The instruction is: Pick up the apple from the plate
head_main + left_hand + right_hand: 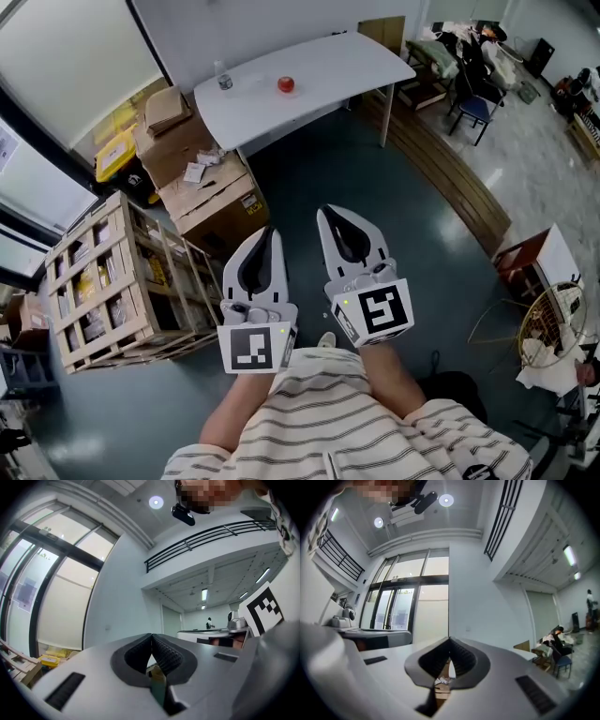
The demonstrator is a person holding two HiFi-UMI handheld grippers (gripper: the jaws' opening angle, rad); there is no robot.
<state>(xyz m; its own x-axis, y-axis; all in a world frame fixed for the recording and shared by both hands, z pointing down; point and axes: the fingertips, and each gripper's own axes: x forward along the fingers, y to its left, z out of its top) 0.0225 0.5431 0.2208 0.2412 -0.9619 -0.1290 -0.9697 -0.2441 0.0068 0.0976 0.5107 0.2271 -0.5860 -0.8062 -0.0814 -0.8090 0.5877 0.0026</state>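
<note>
Your left gripper and right gripper are both pressed together, empty. Close in on the table first, then spread one gripper's jaws wide around the apple.

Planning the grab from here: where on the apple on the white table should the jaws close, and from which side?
Probably across the round apple's widest middle, level, from the table's near edge: that side is open, while the bottle stands off to its left.

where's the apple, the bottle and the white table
apple (286, 84), head view, middle of the red fruit
bottle (225, 81), head view, its body
white table (347, 56), head view, bare top right of the apple
</note>
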